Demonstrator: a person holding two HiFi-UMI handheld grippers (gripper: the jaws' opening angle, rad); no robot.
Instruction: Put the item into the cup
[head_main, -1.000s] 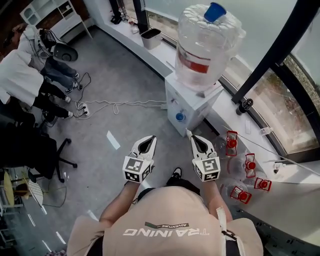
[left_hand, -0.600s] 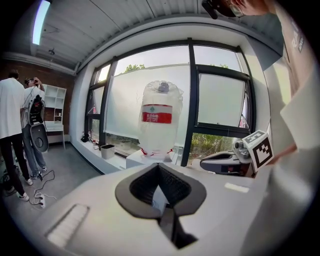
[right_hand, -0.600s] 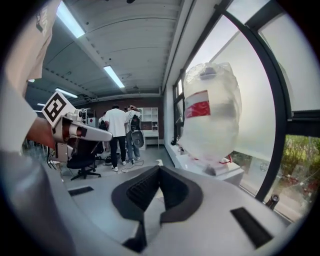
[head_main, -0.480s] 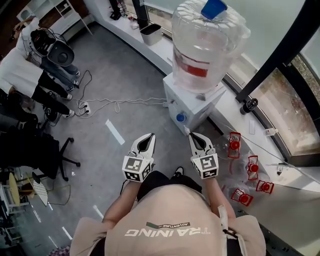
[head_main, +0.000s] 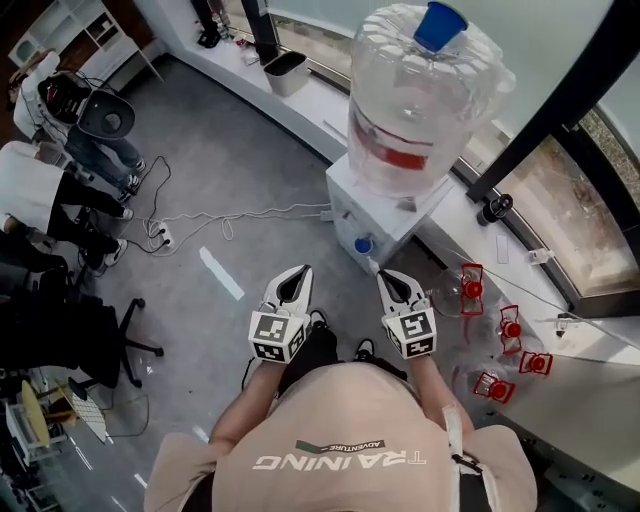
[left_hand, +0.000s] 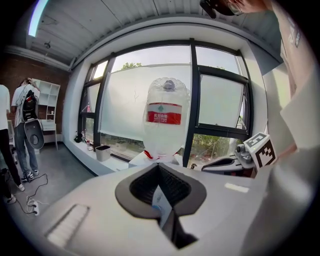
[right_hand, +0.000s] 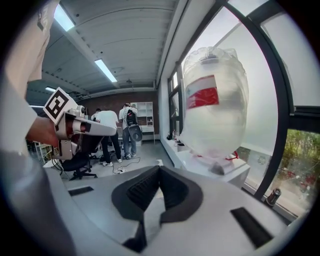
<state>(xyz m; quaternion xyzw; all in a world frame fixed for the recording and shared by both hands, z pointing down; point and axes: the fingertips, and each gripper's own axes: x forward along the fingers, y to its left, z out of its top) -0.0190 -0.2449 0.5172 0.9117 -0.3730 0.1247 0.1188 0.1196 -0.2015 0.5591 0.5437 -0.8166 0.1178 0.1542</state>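
The left gripper is clamped on a thin white-and-blue sachet. At its 3 o'clock, the right gripper is closed and seemingly empty. The water dispenser stands at 1 o'clock. No cup shows, so this looks like the carrying stage, and the cup must be found next.

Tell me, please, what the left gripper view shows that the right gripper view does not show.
Only the left gripper view: a thin white-and-blue item pinched between its closed jaws, and the right gripper off to one side. Only the right gripper view: the left gripper and an office chair. Both: the water bottle with its red label, and people standing far back.
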